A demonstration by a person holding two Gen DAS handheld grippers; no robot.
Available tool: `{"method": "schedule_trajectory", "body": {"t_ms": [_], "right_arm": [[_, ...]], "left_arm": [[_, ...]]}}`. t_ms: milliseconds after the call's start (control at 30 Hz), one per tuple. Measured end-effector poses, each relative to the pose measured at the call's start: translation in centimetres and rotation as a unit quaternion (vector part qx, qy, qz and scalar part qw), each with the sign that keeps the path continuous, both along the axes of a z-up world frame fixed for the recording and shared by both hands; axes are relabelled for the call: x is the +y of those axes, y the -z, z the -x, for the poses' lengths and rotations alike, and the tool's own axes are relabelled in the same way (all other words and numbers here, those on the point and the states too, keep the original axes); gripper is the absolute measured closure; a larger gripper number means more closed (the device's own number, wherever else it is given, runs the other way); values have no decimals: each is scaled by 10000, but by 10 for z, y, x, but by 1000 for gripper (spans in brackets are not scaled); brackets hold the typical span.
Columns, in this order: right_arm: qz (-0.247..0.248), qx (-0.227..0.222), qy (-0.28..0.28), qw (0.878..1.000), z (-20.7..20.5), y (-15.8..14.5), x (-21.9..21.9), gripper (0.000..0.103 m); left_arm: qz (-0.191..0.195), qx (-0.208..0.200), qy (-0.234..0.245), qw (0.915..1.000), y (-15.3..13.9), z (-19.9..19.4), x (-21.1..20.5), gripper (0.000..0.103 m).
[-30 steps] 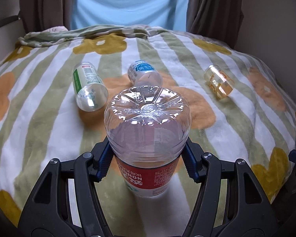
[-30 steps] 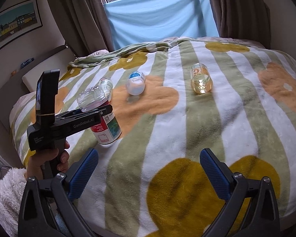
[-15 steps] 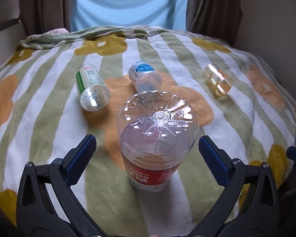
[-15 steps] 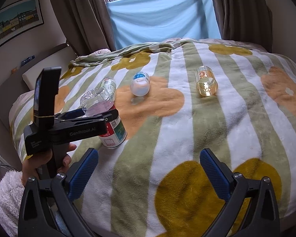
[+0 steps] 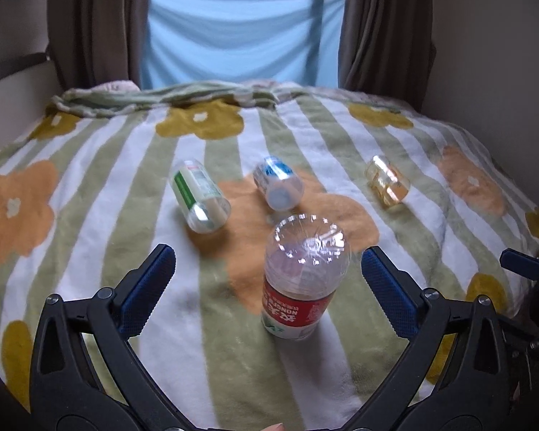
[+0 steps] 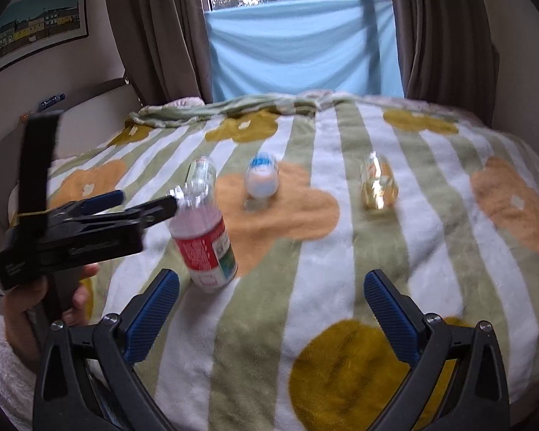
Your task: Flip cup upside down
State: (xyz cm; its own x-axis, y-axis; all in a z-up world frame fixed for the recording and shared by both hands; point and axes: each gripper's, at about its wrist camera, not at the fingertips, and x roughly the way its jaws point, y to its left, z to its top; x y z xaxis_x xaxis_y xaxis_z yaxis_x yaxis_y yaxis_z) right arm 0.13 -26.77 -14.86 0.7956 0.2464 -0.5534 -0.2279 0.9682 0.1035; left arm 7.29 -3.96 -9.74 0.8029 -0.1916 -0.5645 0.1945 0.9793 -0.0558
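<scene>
- Left wrist view, far left: the green-labelled cup (image 5: 200, 197) lay on its side on the bed (image 5: 90, 186); just right of it, apart, lay the blue-labelled cup (image 5: 277, 183)
- In front of both, the red-labelled cup (image 5: 303, 276) stood base up on the blanket, leaning a little; the left gripper (image 5: 266, 289) flanked it with fingers wide apart, touching nothing
- Farther right, well apart, the amber cup (image 5: 387, 181) lay on its side
- The right gripper (image 6: 269, 303) hovered near the bed's edge, fingers spread, empty
- Judgement: the soft bedding gives poor footing; back the left gripper straight away without brushing the cup, then take a lying cup across its middle and seat its rim flat
</scene>
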Motion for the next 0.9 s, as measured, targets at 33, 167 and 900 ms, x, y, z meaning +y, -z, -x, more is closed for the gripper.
{"method": "schedule_trajectory", "body": {"t_ms": [33,167,900], "right_arm": [[35,-122,40,9999,1,-8,1,0],[129,-815,327,9961,9,-49,7,0],[290,-2212,1051,9691,47,-90,37,0]], "left_arm": [[-21,-155,-61,9999,-13,6,5,0],[17,-679,-218,9975,-59,29,27,0],[188,-1516,-568,9866,-93,102,78,0]]}}
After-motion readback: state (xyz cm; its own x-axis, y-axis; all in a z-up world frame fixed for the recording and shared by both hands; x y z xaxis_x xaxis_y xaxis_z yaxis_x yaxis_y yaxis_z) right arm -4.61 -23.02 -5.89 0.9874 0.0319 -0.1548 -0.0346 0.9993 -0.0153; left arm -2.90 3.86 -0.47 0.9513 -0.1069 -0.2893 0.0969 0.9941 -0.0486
